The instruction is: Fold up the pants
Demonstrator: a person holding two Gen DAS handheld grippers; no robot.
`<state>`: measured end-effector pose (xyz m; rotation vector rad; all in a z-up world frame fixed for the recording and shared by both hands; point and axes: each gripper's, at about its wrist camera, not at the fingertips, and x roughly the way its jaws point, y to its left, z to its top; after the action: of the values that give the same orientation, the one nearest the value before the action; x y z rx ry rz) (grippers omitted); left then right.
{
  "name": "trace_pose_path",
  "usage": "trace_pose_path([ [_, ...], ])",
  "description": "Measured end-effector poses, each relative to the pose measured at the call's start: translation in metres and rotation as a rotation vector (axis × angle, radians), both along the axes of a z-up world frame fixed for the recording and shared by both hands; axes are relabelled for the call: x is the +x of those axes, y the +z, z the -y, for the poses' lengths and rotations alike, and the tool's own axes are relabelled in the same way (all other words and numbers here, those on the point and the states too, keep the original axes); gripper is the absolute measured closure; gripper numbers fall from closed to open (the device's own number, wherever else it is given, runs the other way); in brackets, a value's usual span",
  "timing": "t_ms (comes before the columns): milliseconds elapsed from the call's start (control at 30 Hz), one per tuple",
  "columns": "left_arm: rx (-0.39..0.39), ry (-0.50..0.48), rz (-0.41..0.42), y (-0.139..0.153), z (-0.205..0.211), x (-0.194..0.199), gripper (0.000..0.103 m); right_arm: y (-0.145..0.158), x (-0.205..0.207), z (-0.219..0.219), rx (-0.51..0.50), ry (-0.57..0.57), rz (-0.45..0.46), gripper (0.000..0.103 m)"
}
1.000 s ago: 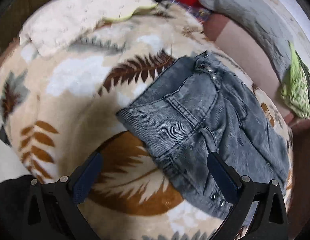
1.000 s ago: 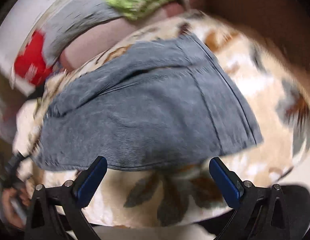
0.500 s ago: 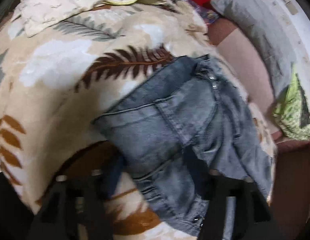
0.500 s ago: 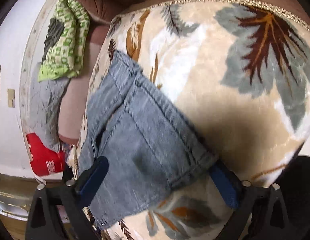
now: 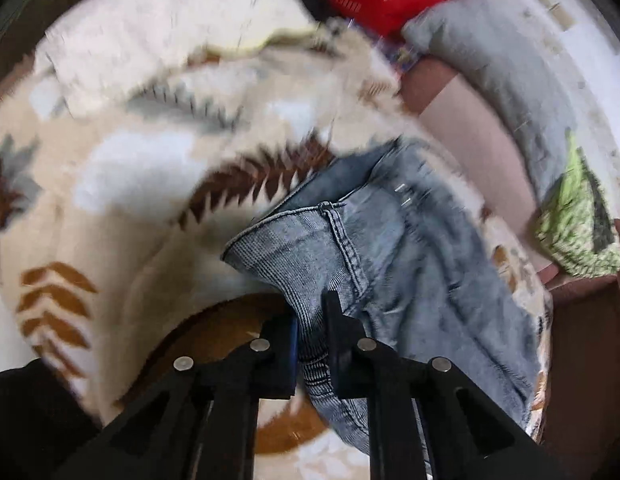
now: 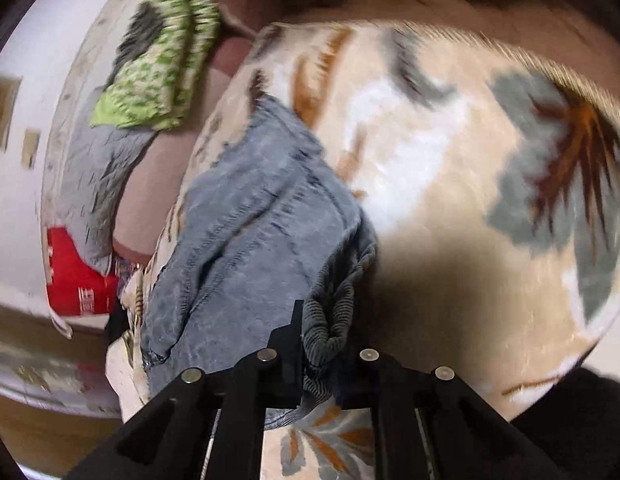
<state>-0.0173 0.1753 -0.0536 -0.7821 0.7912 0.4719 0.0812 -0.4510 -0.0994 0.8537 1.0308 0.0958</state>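
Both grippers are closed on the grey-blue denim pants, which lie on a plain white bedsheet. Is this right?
One detail is wrong: the grey-blue denim pants lie on a beige fleece blanket with brown and grey leaf print, as both wrist views show. The left gripper and right gripper do clamp them.

We see a bed covered by a cream blanket (image 5: 122,184) printed with brown and grey leaves, and it carries everything here. Directly on the blanket lie the grey-blue denim pants (image 5: 413,264), bunched along their near edge. Beyond the pants, at the blanket's far edge, rest a cream pillow (image 5: 158,36), a grey cushion (image 5: 505,76) and a green patterned cloth (image 5: 577,224).
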Motion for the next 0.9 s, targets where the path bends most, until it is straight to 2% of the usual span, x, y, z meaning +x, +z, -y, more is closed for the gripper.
trace_pose_path([
  [67,0.045,0.003,0.050,0.020,0.014,-0.021,0.091,0.017,0.001,-0.001,-0.044,0.018,0.037,0.093],
  [167,0.065,-0.018,0.039,0.019,0.031,-0.043,0.091,0.032,-0.003,0.007,-0.121,0.026,0.062,0.093],
  [233,0.070,-0.038,-0.022,0.003,0.036,-0.050,0.090,0.015,-0.002,0.016,-0.165,0.045,-0.023,0.093],
  [300,0.054,-0.052,-0.096,-0.016,0.032,-0.045,0.087,-0.006,-0.003,0.025,-0.174,0.042,-0.112,0.085],
  [367,0.007,-0.011,-0.107,-0.021,0.021,-0.049,0.076,-0.015,-0.007,0.030,-0.172,0.035,-0.159,0.081],
  [400,0.017,-0.004,-0.104,-0.017,0.019,-0.051,0.074,-0.011,-0.010,0.032,-0.175,0.023,-0.143,0.073],
  [467,0.107,0.003,-0.087,0.004,0.020,-0.056,0.065,0.010,-0.016,0.033,-0.264,-0.011,-0.101,0.065],
  [533,0.176,0.005,-0.043,0.025,0.024,-0.059,0.054,0.030,-0.021,0.033,-0.290,-0.032,-0.031,0.058],
  [600,0.219,-0.004,0.003,0.041,0.033,-0.062,0.044,0.058,-0.024,0.025,-0.294,-0.023,0.074,0.038],
  [633,0.236,-0.023,0.022,0.048,0.039,-0.059,0.040,0.066,-0.026,0.020,-0.297,-0.012,0.100,0.033],
  [667,0.255,-0.057,0.048,0.054,0.046,-0.053,0.040,0.072,-0.025,0.011,-0.291,0.018,0.132,0.028],
  [733,0.268,-0.117,0.063,0.056,0.056,-0.042,0.036,0.064,-0.014,-0.002,-0.235,0.107,0.142,0.027],
  [800,0.265,-0.195,0.039,0.043,0.066,-0.021,0.028,0.026,0.004,-0.007,-0.149,0.164,0.012,0.027],
  [833,0.258,-0.237,0.007,0.028,0.067,-0.008,0.021,-0.003,0.011,-0.003,-0.113,0.154,-0.106,0.027],
  [867,0.253,-0.277,-0.060,0.009,0.068,0.003,0.021,-0.013,0.010,0.003,-0.071,0.126,-0.117,0.029],
  [900,0.247,-0.303,-0.160,-0.013,0.067,0.014,0.021,-0.006,0.008,0.007,-0.056,0.102,-0.092,0.029],
])
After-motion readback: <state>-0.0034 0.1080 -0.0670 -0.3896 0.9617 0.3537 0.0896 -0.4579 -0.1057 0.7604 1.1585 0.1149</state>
